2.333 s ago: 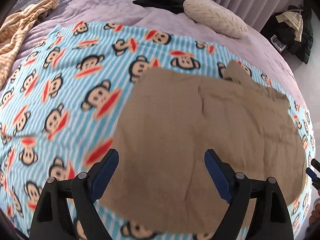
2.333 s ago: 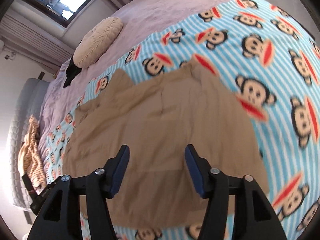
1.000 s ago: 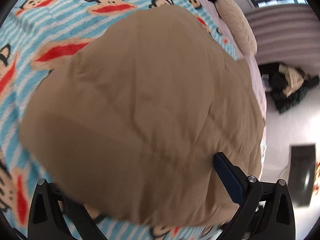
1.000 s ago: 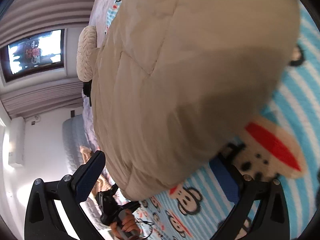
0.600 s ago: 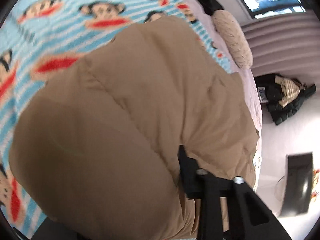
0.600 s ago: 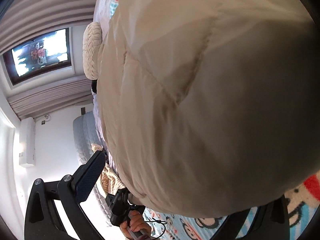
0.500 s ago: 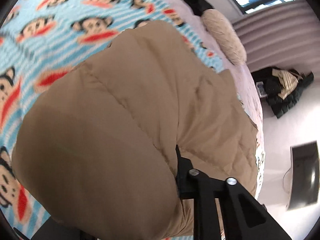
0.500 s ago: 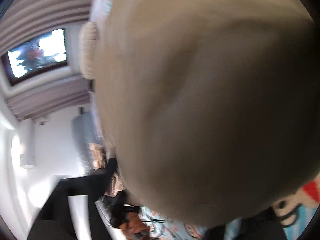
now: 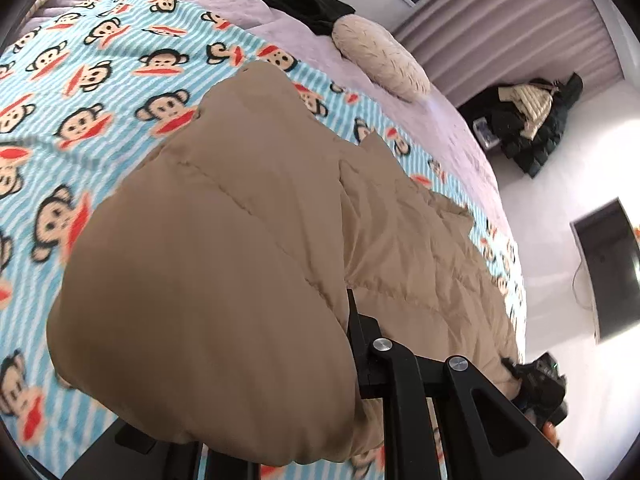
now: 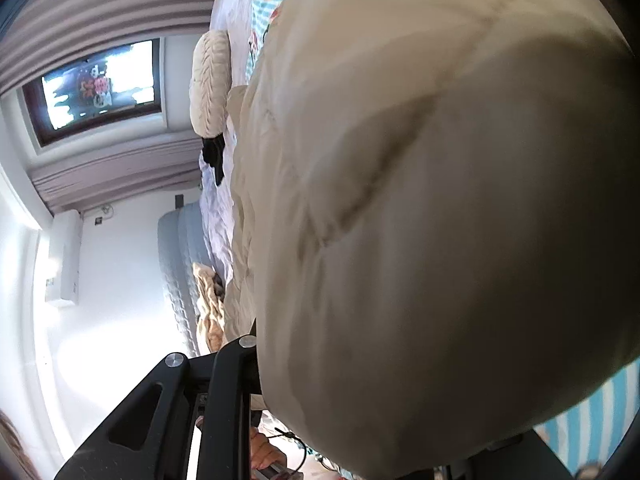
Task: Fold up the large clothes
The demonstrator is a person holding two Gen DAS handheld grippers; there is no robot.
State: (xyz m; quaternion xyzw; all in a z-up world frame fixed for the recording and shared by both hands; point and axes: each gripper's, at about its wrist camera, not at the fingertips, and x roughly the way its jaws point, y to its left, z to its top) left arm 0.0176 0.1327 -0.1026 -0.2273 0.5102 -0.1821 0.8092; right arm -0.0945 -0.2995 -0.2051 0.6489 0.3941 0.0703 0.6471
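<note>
A tan quilted puffer garment (image 9: 248, 216) lies on the monkey-print blue striped blanket (image 9: 76, 80) on the bed. My left gripper (image 9: 280, 392) is shut on the near edge of the garment, which bulges up over the jaws and hides the left finger. In the right wrist view the same garment (image 10: 420, 220) fills most of the frame. My right gripper (image 10: 360, 408) is shut on its edge, with only the left finger (image 10: 236, 364) showing. The right gripper also shows in the left wrist view (image 9: 540, 384) at the garment's far right edge.
A cream knitted cushion (image 9: 380, 60) and a black cloth (image 9: 308, 4) lie on the lilac bedspread (image 9: 452, 128) beyond the blanket. A pile of dark clothes (image 9: 528, 116) sits on the floor at right. A striped beige cloth (image 10: 208, 300) lies by the headboard.
Both grippers came down onto the garment's near edge, closed on it and lifted it. The fabric now bulges over the jaws, and the left view has tipped up toward the room.
</note>
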